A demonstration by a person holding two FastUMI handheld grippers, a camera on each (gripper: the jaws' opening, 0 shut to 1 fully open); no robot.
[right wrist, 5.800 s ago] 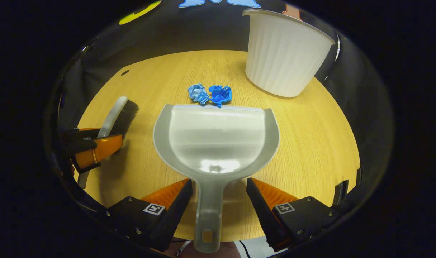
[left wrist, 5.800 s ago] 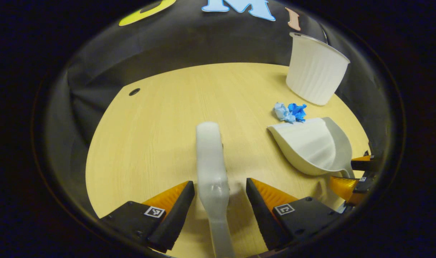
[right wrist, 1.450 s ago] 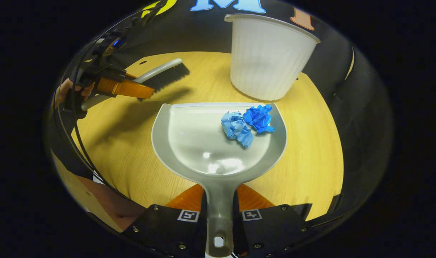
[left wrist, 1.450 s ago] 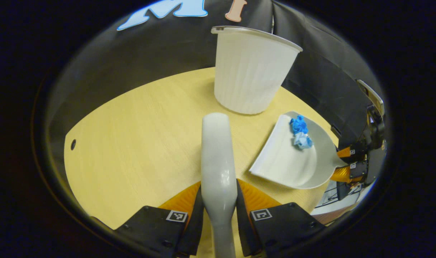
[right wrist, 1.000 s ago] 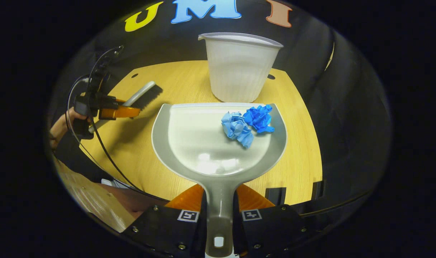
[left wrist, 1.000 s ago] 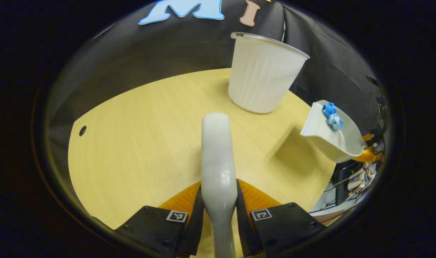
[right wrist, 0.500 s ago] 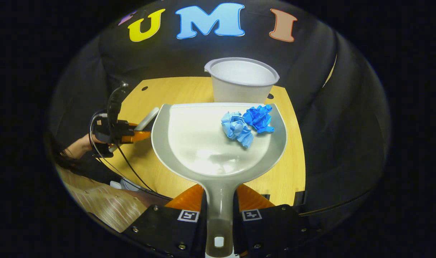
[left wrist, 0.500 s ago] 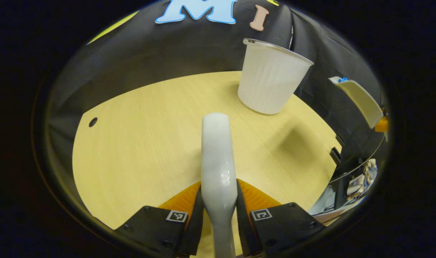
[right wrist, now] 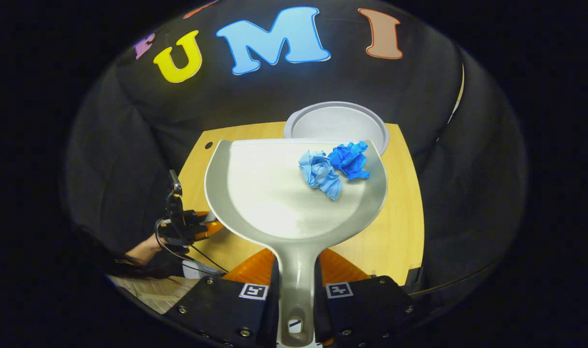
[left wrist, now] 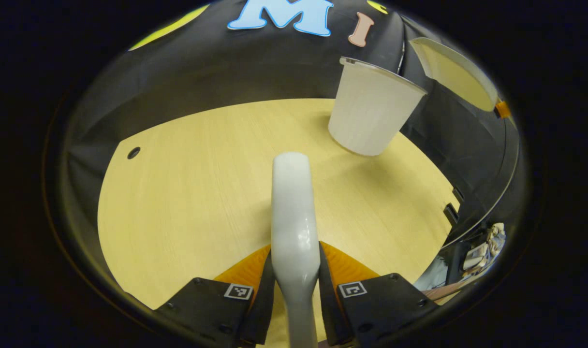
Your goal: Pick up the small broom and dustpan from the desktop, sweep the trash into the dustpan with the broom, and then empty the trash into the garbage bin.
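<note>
My right gripper (right wrist: 295, 274) is shut on the handle of the grey dustpan (right wrist: 274, 193), held high above the wooden table (right wrist: 400, 227). Two crumpled blue paper balls (right wrist: 335, 169) lie in the pan near its front right lip. Just beyond the lip, below, stands the white garbage bin (right wrist: 336, 123) with its mouth open to me. In the left gripper view my left gripper (left wrist: 295, 270) is shut on the pale broom handle (left wrist: 292, 203), low over the table (left wrist: 187, 193). The bin (left wrist: 371, 113) stands at the far right there, with the raised dustpan (left wrist: 456, 72) above and right of it.
The other gripper (right wrist: 187, 227) and the hand holding it, with a trailing cable, show at the lower left of the right gripper view. The table has a small round hole (left wrist: 134, 152) near its far left edge. Black cloth walls close in behind and to the right.
The dustpan with the paper balls has risen well above the table and come closer over the bin, whose mouth now faces me. The broom has stayed nearly still.
</note>
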